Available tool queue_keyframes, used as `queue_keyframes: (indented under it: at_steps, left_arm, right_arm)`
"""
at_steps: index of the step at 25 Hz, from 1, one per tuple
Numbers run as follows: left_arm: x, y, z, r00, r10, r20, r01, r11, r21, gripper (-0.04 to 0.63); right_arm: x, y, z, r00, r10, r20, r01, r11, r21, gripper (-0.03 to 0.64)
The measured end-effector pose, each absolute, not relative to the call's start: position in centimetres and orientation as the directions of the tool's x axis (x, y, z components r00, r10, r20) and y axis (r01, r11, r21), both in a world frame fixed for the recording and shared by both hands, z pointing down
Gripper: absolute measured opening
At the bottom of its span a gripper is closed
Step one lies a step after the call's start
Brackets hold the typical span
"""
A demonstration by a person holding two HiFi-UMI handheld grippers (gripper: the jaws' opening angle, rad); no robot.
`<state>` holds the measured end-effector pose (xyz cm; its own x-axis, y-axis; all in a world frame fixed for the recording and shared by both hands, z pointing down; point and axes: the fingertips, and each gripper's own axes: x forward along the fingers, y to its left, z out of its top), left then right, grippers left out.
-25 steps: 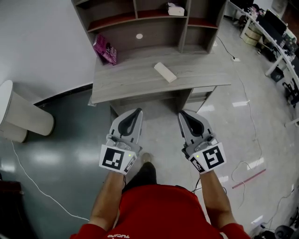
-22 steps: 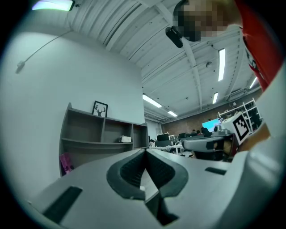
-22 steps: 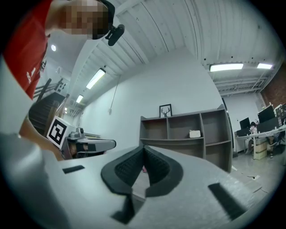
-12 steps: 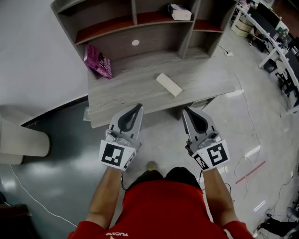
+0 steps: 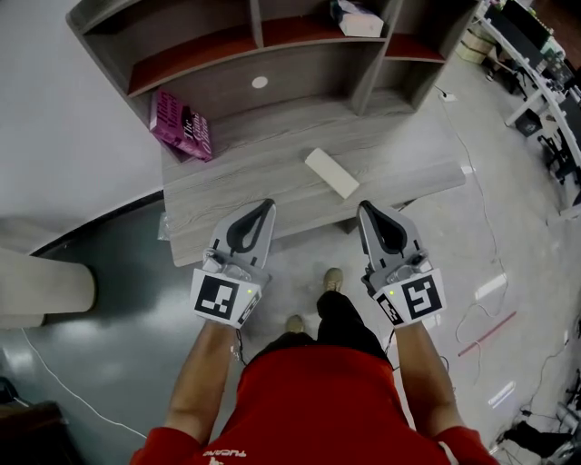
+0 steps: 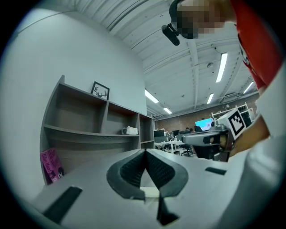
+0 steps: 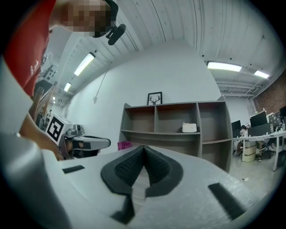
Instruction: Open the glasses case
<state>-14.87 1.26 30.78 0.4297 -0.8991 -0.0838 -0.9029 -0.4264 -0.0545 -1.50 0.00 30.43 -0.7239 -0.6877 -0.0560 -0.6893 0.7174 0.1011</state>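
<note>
A cream glasses case (image 5: 331, 173) lies closed on the grey wooden desk (image 5: 272, 195), slightly right of its middle. Through the gap behind the left jaws a pale piece of the glasses case (image 6: 151, 192) shows. My left gripper (image 5: 265, 206) is shut and empty, its tip over the desk's front edge, left of and nearer than the case. Just off that front edge, right of the case, my right gripper (image 5: 367, 208) is also shut with nothing in it. Both point level at the desk. The left gripper (image 6: 145, 152) and right gripper (image 7: 143, 147) show pads pressed together.
A magenta book (image 5: 182, 124) leans at the desk's back left under the shelf unit (image 5: 254, 54). A white bundle (image 5: 361, 20) sits on an upper shelf. Pale cylinder (image 5: 41, 286) at left; cables on the floor; office desks (image 5: 545, 64) at right.
Both grippers, still shut, have come forward from over the floor to the desk's front edge. The person has stepped closer and the desk fills more of the head view.
</note>
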Motion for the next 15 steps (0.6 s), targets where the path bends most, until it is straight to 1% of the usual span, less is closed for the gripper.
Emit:
queue_keyframes:
  at_steps: [8, 12, 15]
  left_arm:
    - [-13.9, -4.8, 32.7, 0.406, -0.913, -0.032, -0.912, -0.404, -0.070, 0.009]
    - [-12.8, -8.0, 33.7, 0.390, -0.921, -0.012, -0.919, -0.388, -0.070, 0.009]
    - [-11.9, -10.1, 35.1, 0.374, -0.927, 0.027, -0.924, -0.375, -0.069, 0.009]
  right_arm:
    - [-0.7, -6.1, 31.9, -0.748, -0.662, -0.053, -0.662, 0.739, 0.122, 0.005]
    - [0.1, -9.3, 32.6, -0.771, -0.635, -0.049, -0.636, 0.764, 0.105, 0.005]
    - [0.6, -11.4, 33.3, -0.789, -0.613, -0.041, -0.614, 0.785, 0.087, 0.005]
